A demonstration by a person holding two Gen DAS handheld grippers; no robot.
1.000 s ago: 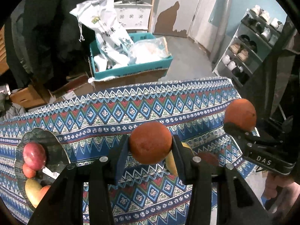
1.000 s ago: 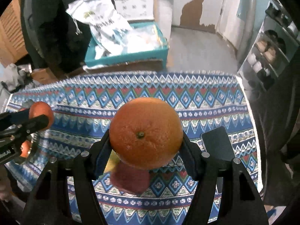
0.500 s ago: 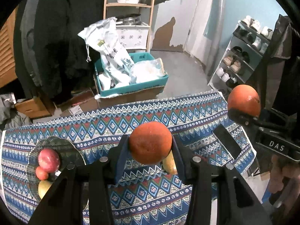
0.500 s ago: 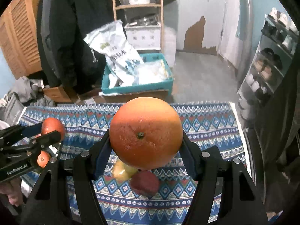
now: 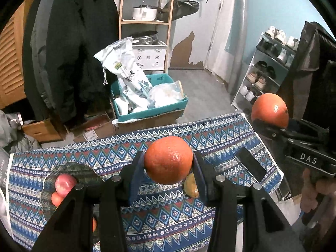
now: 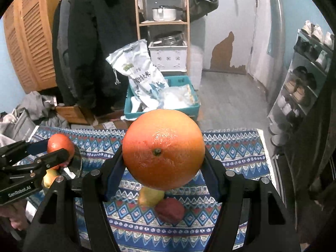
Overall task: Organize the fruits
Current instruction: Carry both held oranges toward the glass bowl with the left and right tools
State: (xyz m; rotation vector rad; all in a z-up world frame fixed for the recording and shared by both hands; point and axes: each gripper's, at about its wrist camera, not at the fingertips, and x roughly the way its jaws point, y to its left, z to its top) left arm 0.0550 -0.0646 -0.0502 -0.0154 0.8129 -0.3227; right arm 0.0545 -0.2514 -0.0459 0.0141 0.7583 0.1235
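Observation:
My left gripper (image 5: 168, 166) is shut on a small orange (image 5: 168, 157), held above the patterned tablecloth (image 5: 126, 159). My right gripper (image 6: 163, 157) is shut on a large orange (image 6: 163, 145), also lifted off the table. Each gripper shows in the other's view: the right one (image 5: 271, 124) with its large orange (image 5: 269, 108), the left one (image 6: 52, 153) with its small orange (image 6: 59, 143). A dark plate (image 5: 84, 171) at the left holds a red apple (image 5: 65, 183) and a small orange fruit (image 5: 56, 198). A yellow fruit (image 6: 150, 196) and a dark red fruit (image 6: 170, 210) lie on the cloth.
A dark phone (image 5: 250, 164) lies on the right part of the cloth. Beyond the table's far edge stand a teal crate (image 5: 151, 109) with bags, cardboard boxes, a wooden shelf (image 5: 147, 23) and a hanging dark coat (image 5: 73, 52). A shoe rack (image 5: 268, 67) stands at the right.
Both grippers have risen with their oranges still held. The table has dropped lower and looks smaller in both views, and more of the room behind shows.

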